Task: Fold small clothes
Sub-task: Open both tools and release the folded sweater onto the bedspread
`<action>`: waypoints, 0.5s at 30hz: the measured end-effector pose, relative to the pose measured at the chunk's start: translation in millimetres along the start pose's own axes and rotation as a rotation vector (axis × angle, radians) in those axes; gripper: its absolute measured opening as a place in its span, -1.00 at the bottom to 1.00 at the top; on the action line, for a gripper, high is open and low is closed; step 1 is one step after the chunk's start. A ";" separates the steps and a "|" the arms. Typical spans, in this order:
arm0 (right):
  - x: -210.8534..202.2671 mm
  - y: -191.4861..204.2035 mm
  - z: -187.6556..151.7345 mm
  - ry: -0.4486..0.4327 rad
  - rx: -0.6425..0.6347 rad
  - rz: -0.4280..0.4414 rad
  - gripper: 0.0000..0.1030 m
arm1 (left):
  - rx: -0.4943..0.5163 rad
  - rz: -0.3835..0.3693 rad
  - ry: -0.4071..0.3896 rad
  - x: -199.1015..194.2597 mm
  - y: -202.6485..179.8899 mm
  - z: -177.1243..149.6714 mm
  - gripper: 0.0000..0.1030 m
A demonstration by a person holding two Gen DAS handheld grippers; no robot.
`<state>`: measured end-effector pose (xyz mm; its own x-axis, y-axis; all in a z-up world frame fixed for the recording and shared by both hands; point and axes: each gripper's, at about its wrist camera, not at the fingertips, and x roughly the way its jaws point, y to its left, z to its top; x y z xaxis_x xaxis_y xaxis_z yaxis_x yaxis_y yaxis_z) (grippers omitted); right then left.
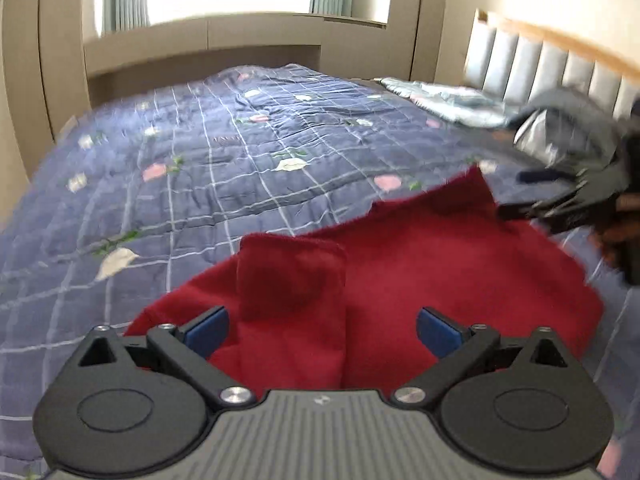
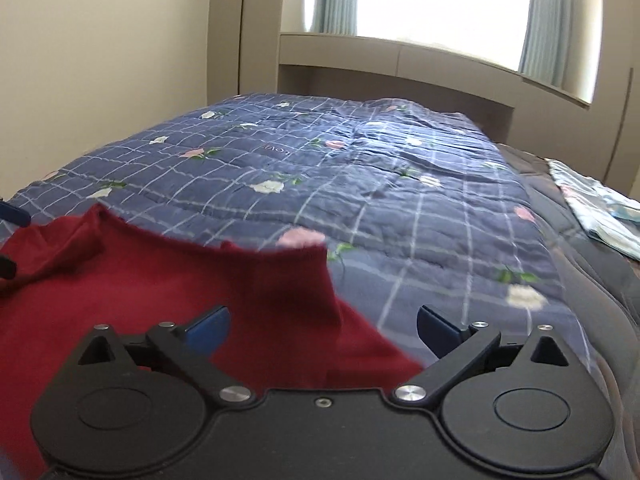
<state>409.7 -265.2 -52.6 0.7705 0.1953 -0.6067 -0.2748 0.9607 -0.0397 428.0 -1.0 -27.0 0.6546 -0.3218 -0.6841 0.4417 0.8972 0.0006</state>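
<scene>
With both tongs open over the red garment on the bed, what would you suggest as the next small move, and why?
Probably lower the left tongs onto the folded flap of the red garment and close there. Both they and the right tongs stand open and hold nothing, and the garment lies loose and unevenly bunched on the blue quilt, only partly folded.

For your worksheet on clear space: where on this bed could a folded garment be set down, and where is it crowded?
Free: the wide stretch of blue quilt between the red garment and the window-side cabinet. Crowded: the near edge, where the red garment lies under the open left gripper and open right gripper, and the headboard side, where pale bedding lies.
</scene>
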 end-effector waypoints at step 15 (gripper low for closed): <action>-13.0 8.4 -40.4 0.006 0.102 0.029 -0.61 | -0.206 0.107 0.075 -4.3 29.5 -1.0 -0.88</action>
<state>374.1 -267.6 -77.1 0.7595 0.2228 -0.6111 -0.2367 0.9698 0.0593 437.6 27.1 -24.7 0.6404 -0.2053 -0.7401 0.2326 0.9702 -0.0678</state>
